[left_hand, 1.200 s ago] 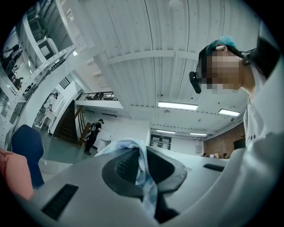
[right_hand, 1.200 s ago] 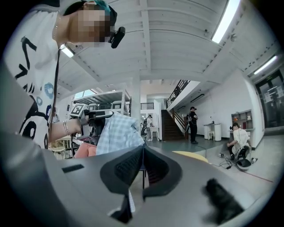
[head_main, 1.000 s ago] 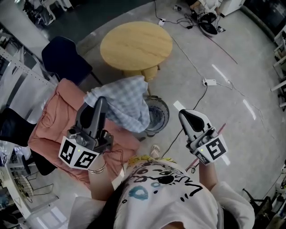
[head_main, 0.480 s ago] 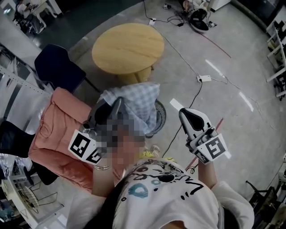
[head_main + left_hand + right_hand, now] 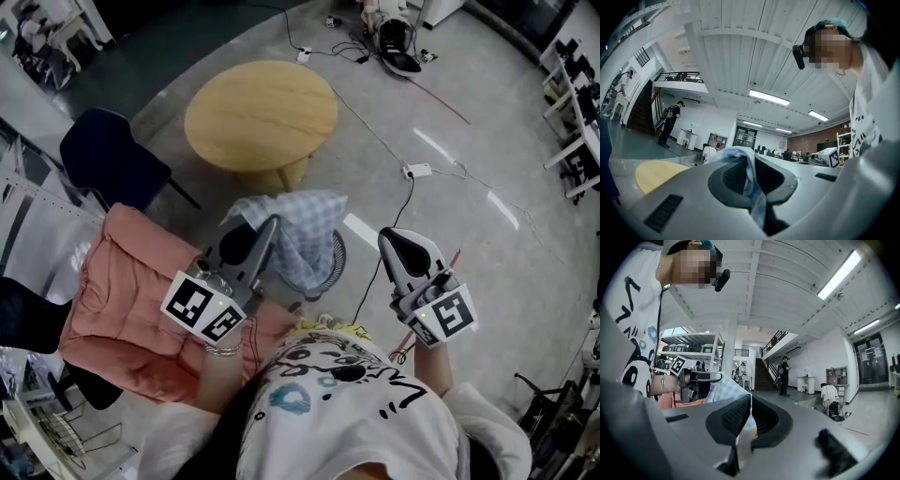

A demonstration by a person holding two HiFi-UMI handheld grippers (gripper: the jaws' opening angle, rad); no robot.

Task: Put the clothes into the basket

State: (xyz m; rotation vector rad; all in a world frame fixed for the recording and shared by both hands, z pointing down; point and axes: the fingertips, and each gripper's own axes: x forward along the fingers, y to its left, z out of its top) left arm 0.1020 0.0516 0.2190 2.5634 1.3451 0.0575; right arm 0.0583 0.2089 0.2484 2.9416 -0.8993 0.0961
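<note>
A blue checked cloth (image 5: 302, 223) hangs from my left gripper (image 5: 273, 227), which is shut on its top edge. The cloth drapes over the round dark wire basket (image 5: 334, 265) on the floor and hides most of it. In the left gripper view the fabric (image 5: 740, 153) shows pinched between the closed jaws of the left gripper (image 5: 751, 165). My right gripper (image 5: 390, 236) hovers just right of the basket, shut with nothing in it. The right gripper view shows its jaws (image 5: 750, 401) meeting at the tips, with the cloth (image 5: 723, 389) and the left gripper (image 5: 711, 377) beyond.
A pink quilted pad (image 5: 122, 300) lies on a seat at the left. A round wooden table (image 5: 261, 111) stands beyond the basket, with a dark blue chair (image 5: 105, 161) to its left. A cable and power strip (image 5: 417, 171) run across the grey floor at the right.
My left gripper has carried the checked cloth rightward and lower, from above the pink pad to over the basket. The right gripper stays beside the basket.
</note>
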